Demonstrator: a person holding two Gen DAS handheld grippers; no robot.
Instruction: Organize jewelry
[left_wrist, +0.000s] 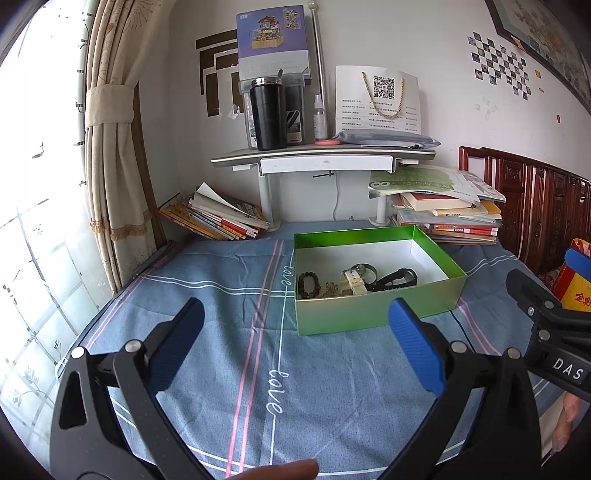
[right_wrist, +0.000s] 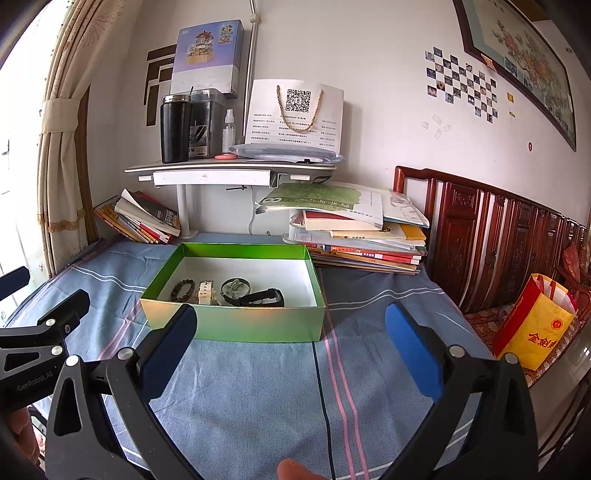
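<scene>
A green box (left_wrist: 373, 314) (right_wrist: 236, 326) with a white inside stands on the blue striped cloth. In it lie a brown bead bracelet (left_wrist: 308, 285) (right_wrist: 182, 290), a cream watch band (left_wrist: 354, 282) (right_wrist: 205, 291), a dark green ring-shaped bracelet (left_wrist: 364, 269) (right_wrist: 235, 286) and a black watch (left_wrist: 397, 278) (right_wrist: 263, 297). My left gripper (left_wrist: 295, 325) is open and empty, held short of the box's front left. My right gripper (right_wrist: 290, 328) is open and empty, just in front of the box's front wall.
Book stacks lie behind the box at left (left_wrist: 218, 218) and right (right_wrist: 365, 236). A small raised desk (left_wrist: 321, 157) carries a black flask (left_wrist: 268, 112) and a white paper bag. A wooden bench back (right_wrist: 498, 236) and a red-yellow bag (right_wrist: 532, 326) stand at right. A curtain hangs at left.
</scene>
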